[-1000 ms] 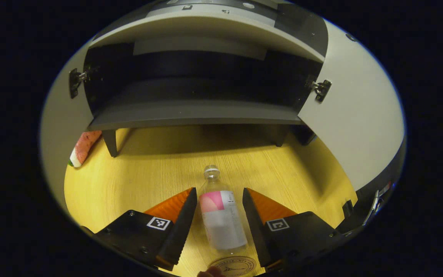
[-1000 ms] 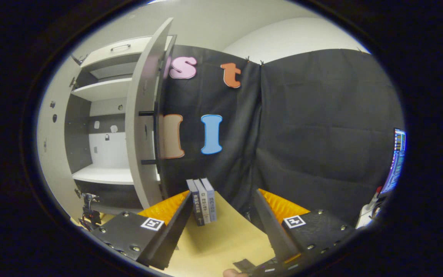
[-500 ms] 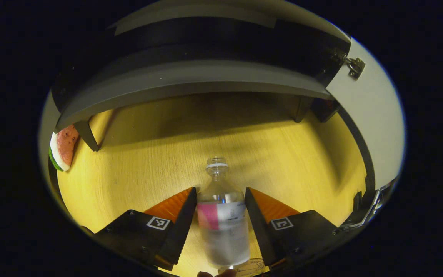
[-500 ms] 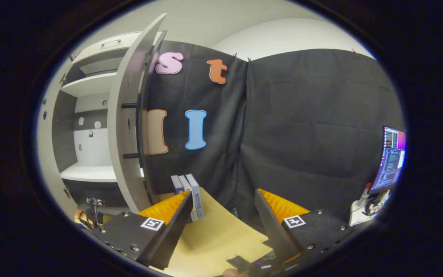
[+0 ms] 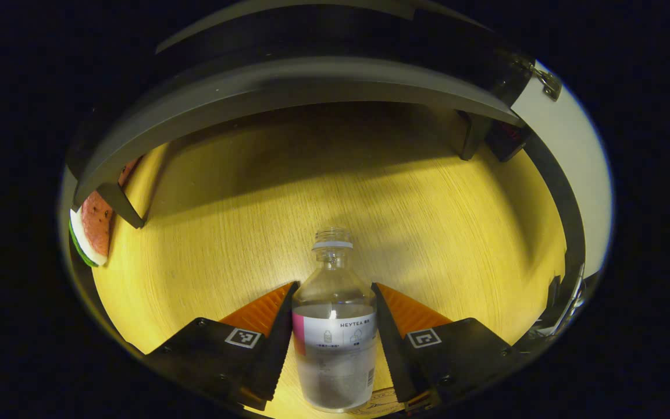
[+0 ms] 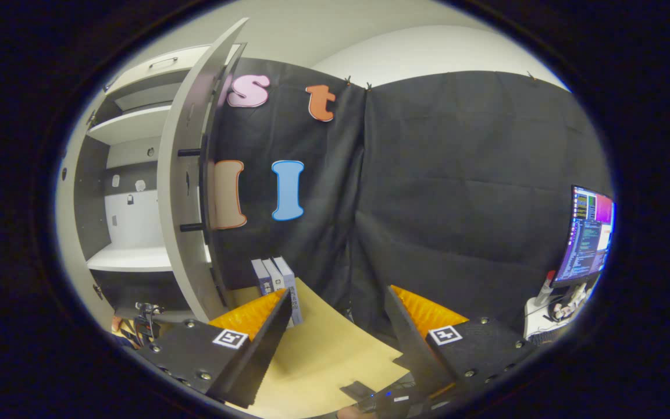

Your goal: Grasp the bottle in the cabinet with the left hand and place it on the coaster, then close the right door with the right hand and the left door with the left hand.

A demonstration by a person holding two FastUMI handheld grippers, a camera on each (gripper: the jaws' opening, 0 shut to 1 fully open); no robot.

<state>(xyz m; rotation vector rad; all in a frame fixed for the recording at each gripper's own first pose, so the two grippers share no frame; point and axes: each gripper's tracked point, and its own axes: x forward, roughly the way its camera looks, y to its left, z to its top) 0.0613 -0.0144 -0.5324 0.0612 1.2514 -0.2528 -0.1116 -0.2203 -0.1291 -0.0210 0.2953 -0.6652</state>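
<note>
The left gripper (image 5: pixel 333 343) has its two fingers pressed against either side of a clear plastic bottle with a pink-and-white label (image 5: pixel 335 331), pinching it at label height. The bottle stands upright, out of the cabinet, low over the yellow wooden tabletop (image 5: pixel 265 221). At the near edge of the left gripper view a sliver of the round tan coaster (image 5: pixel 382 401) peeks out beside the bottle's base; whether the base already rests on it or hangs just above is hard to tell from this angle.

The step in hand looks like setting the bottle down on the coaster. To do it well, keep the bottle vertical, centre its base over the disc, lower until it bears weight, and only then spread the fingers, drawing the gripper straight back so neither finger clips the label or tips the bottle.

Farther off, the dark underside of the grey cabinet (image 5: pixel 288 87) arches over the table, with a toy watermelon slice (image 5: pixel 93 224) at the far left by a cabinet leg.

In the right gripper view, the right gripper (image 6: pixel 335 343) is spread wide with nothing between its fingers, well apart from the tall grey right door (image 6: pixel 186 174), which stands open to the left. A row of upright books (image 6: pixel 277 279) sits beyond it.
</note>
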